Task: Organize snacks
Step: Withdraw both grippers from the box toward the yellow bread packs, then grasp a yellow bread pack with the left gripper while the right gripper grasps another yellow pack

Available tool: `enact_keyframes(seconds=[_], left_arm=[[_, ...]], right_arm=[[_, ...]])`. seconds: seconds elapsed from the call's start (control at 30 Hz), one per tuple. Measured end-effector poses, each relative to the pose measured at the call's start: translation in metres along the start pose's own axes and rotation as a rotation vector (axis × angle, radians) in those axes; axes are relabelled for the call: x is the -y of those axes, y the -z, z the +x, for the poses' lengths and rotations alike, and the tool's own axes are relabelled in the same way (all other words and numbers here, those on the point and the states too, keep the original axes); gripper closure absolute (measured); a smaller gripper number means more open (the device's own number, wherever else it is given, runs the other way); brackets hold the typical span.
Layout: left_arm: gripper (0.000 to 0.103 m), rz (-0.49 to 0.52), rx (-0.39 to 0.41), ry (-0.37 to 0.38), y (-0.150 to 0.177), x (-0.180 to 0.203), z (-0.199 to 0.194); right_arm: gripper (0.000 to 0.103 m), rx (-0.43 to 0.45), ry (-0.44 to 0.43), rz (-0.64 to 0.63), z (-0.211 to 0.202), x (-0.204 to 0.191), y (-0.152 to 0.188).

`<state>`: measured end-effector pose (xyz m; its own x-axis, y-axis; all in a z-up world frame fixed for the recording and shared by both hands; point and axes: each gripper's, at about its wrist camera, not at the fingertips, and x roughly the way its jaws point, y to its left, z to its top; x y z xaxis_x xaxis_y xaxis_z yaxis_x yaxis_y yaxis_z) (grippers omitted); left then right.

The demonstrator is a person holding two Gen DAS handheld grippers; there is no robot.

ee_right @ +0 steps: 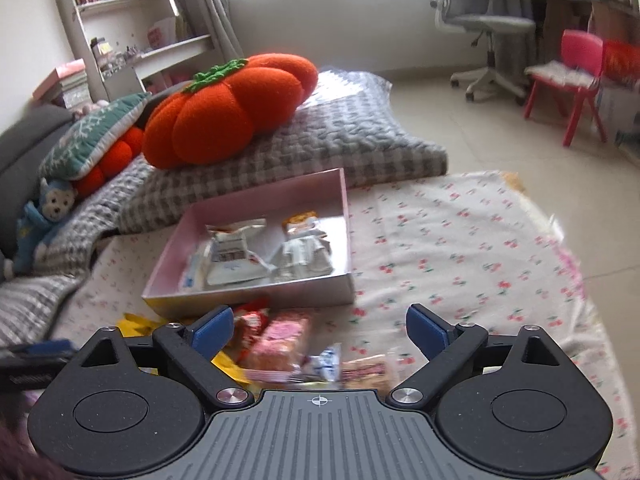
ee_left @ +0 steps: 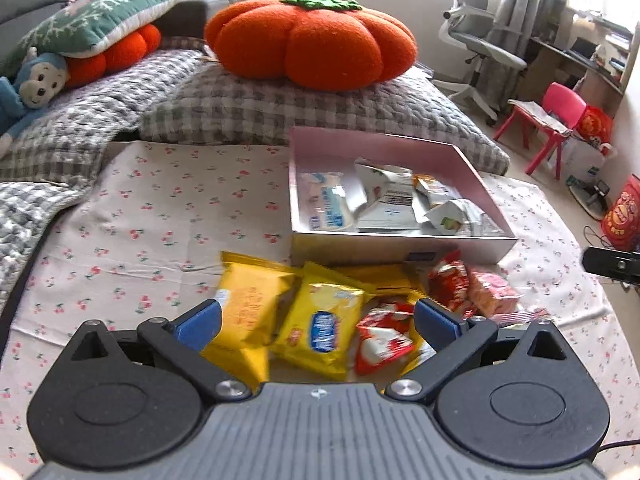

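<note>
A shallow pink box (ee_left: 496, 246) (ee_right: 256, 298) lies on the cherry-print cloth with several white and pale snack packets inside. In front of it sits a loose pile: yellow packets (ee_left: 320, 322), red-and-white packets (ee_left: 382, 342) and a pink packet (ee_left: 490, 294) (ee_right: 280, 342). My left gripper (ee_left: 318, 320) hovers open over the yellow packets, its blue pads clear of them. My right gripper (ee_right: 320, 330) is open above the pink packet and a small blue-white wrapper (ee_right: 328, 364), gripping nothing.
A large orange pumpkin cushion (ee_left: 312, 40) (ee_right: 224, 112) rests on a grey checked quilt (ee_left: 304, 116) behind the box. A blue plush monkey (ee_left: 28, 92) and green pillow lie at the left. A red child's chair (ee_left: 552, 120) and office chair stand on the tiled floor at right.
</note>
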<state>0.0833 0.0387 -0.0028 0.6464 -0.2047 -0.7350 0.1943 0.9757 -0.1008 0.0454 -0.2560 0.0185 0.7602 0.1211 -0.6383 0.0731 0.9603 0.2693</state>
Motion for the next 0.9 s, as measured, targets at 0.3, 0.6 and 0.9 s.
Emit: enact_keyframes(seconds=[0.3, 0.6, 0.9], left_arm=[[0.001, 0.012, 0.024, -0.038, 0.007, -0.026, -0.004], [0.001, 0.045, 0.052, -0.051, 0.015, -0.049, 0.007], [0.001, 0.103, 0.064, -0.008, 0.021, -0.058, 0.027]], right_arm=[[0.006, 0.032, 0.063, -0.046, -0.007, 0.014, 0.014], [0.006, 0.009, 0.051, -0.208, 0.003, 0.013, 0.036], [0.006, -0.054, -0.035, -0.339, 0.015, -0.017, 0.058]])
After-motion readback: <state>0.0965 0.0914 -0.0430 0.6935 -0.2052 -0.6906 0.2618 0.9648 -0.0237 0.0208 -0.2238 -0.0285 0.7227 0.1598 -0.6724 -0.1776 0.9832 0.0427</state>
